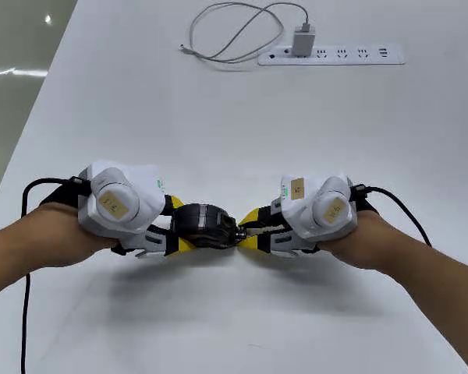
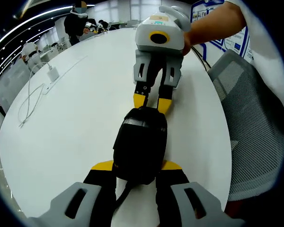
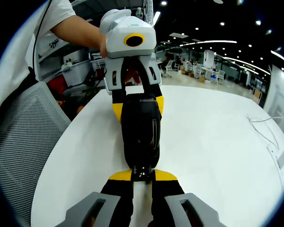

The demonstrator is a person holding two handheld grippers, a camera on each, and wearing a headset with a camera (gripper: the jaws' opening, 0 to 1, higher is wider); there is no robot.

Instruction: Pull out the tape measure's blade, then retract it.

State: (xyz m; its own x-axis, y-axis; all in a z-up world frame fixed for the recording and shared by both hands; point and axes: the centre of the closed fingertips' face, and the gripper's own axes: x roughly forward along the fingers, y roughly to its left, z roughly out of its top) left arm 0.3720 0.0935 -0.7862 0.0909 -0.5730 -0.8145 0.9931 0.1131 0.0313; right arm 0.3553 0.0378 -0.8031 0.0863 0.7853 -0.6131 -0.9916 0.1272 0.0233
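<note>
Left gripper [image 1: 179, 226] clamps black plastic tape measure case [image 1: 205, 225]; right gripper [image 1: 249, 229] pinched narrow on metal blade tip [image 3: 142, 171], above white table [image 1: 218, 117].

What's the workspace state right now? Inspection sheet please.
Surface: white table, bare around the work.
Job's things: black tape measure held between both grippers; blade not visibly drawn out.
Clutter: power strip with white charger at the far edge.
Grippers: left gripper fingers shut on the tape measure; right gripper fingers shut on the blade end.
Cables: white cable looped by the strip; black leads run from both grippers.
Surroundings: grey mesh chair; open office hall behind.
</note>
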